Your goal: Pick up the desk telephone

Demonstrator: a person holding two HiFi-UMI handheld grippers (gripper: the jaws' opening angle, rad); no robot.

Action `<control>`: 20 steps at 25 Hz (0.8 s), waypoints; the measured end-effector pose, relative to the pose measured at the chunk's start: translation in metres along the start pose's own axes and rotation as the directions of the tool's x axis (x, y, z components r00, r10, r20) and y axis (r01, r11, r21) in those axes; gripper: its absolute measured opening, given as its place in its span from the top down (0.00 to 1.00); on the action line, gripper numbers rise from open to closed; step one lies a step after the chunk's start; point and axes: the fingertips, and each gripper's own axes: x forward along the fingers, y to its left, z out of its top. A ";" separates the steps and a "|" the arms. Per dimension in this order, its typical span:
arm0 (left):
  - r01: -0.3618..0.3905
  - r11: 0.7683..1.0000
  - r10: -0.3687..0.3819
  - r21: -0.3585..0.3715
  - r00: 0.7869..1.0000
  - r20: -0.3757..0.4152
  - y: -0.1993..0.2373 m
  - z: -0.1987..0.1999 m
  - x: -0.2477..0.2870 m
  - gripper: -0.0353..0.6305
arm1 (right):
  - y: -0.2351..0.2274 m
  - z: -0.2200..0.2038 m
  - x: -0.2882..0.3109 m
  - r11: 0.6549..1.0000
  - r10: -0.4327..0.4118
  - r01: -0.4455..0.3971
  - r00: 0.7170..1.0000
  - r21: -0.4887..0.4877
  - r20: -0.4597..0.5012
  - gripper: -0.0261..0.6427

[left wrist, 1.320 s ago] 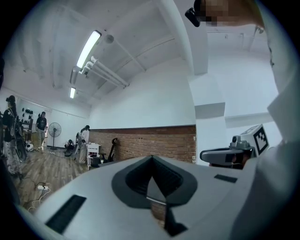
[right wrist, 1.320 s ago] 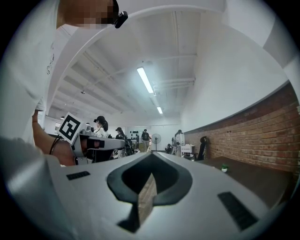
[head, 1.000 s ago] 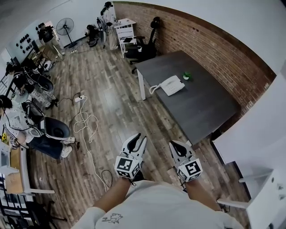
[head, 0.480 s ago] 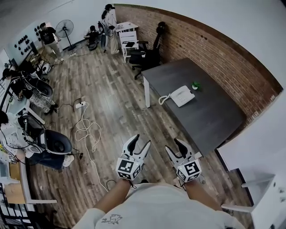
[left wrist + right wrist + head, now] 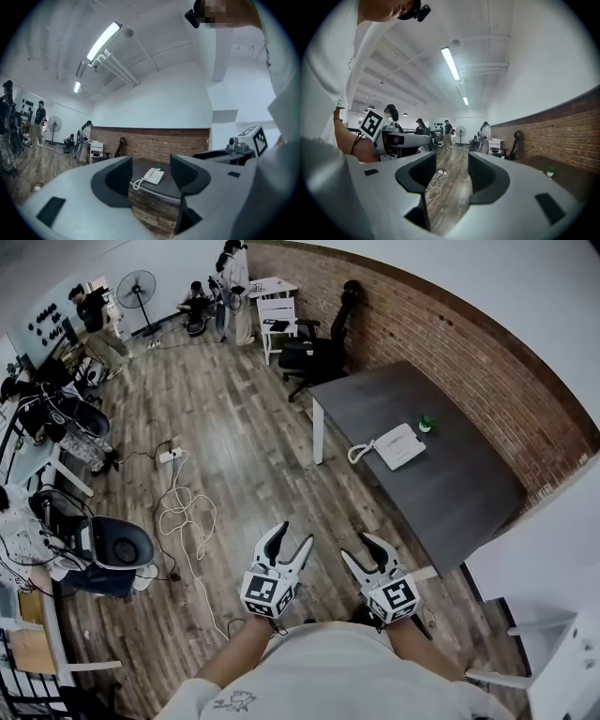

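The white desk telephone with its coiled cord lies on a dark grey desk by the brick wall, far ahead of both grippers. In the head view my left gripper and right gripper are held side by side over the wood floor, well short of the desk. The left gripper's jaws are opening, with nothing between them. In the left gripper view the telephone shows far off in the gap of the left gripper. The right gripper stands open on nothing and looks down the room.
A small green object sits on the desk beyond the phone. A black office chair stands past the desk's far end. Loose cables lie on the floor at left. People, a fan and workstations fill the far left. A white wall is at right.
Both grippers have opened; the right one was shut a second ago. The desk and phone have shifted right and down in the head view as I moved across the floor.
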 end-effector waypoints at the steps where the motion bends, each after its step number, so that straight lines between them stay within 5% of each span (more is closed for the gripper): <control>1: 0.000 1.000 0.000 -0.002 1.000 -0.003 0.003 -0.001 0.002 0.55 | -0.002 -0.001 0.004 1.000 0.000 0.000 1.000 0.005 -0.002 0.64; 10: -0.034 0.999 0.034 -0.003 0.999 -0.024 0.033 -0.009 0.038 0.55 | -0.033 -0.008 0.051 0.998 0.046 -0.047 0.999 0.038 0.013 0.64; 20: -0.074 0.997 0.074 -0.001 0.997 -0.032 0.045 0.007 0.131 0.55 | -0.124 0.002 0.099 0.989 0.123 -0.126 0.992 0.082 0.033 0.64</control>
